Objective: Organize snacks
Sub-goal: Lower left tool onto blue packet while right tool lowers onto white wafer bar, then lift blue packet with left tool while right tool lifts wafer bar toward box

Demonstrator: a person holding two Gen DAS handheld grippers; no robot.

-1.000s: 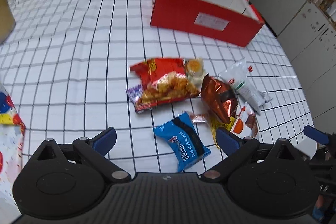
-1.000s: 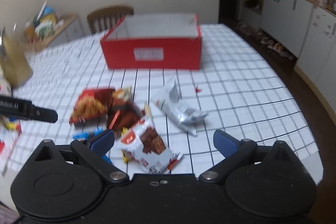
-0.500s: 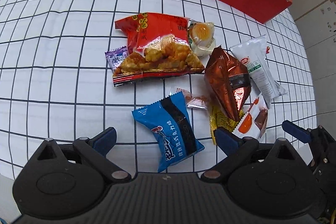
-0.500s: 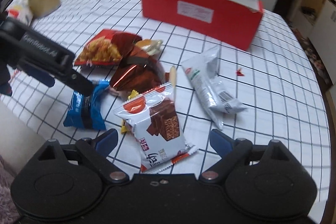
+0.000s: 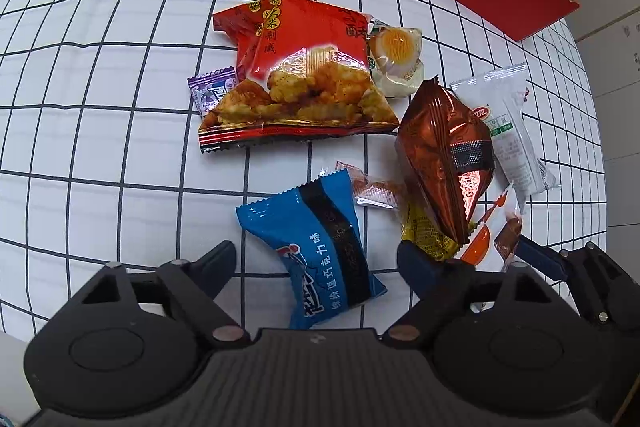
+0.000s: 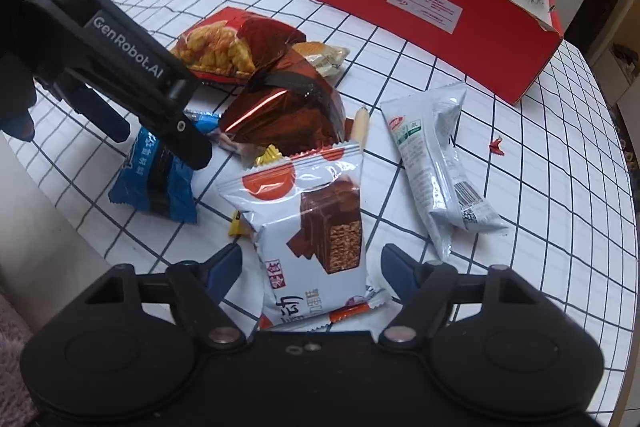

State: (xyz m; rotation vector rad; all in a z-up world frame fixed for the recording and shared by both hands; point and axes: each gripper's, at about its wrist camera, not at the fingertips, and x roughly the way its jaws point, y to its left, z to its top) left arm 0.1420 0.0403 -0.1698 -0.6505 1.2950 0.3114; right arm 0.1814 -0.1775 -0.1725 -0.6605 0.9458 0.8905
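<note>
- Blue packet [image 5: 316, 251] lies between the wide-open, empty left gripper [image 5: 316, 263] fingers; slick foil may slip out.
- Wafer packet [image 6: 308, 227], at 6 o'clock from the red box [image 6: 432, 7], sits between the open, empty right gripper [image 6: 312, 267] fingers; neighbours may snag.

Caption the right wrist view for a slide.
Open right gripper straddles a white chocolate-wafer packet on the checked tablecloth, red cardboard box beyond.
</note>
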